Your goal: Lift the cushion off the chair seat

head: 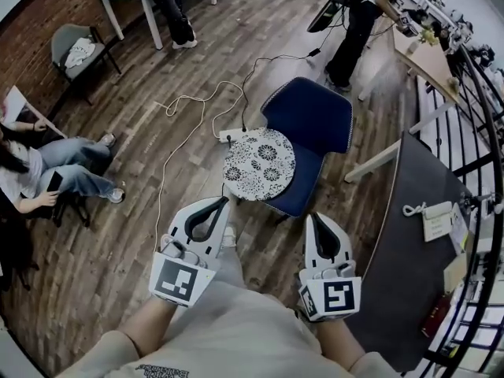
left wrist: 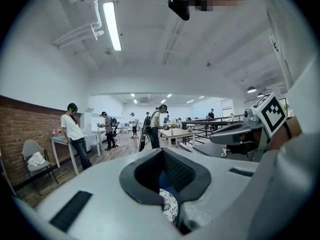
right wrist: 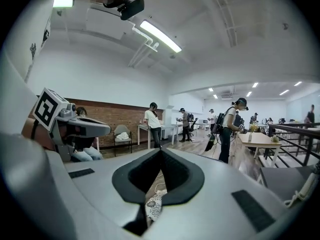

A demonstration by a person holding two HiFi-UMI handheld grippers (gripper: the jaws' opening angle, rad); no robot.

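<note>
Cushion (head: 258,164), round and probably soft and light, lies on the blue chair seat (head: 303,189), its near rim easiest to pinch; the left hand-held gripper (head: 220,204) and right hand-held gripper (head: 315,218) are closed and empty.

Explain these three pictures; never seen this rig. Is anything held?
No robot: a person wears a head camera and holds a two-jaw gripper in each hand. The top-down picture is the head view, showing the left gripper and right gripper; the marker cubes are part of them. The other two pictures come from cameras riding on each gripper, looking along its jaws. Both are shut and hold nothing. Ahead on the wooden floor stands a blue chair with a round patterned cushion on its seat, untouched.
</note>
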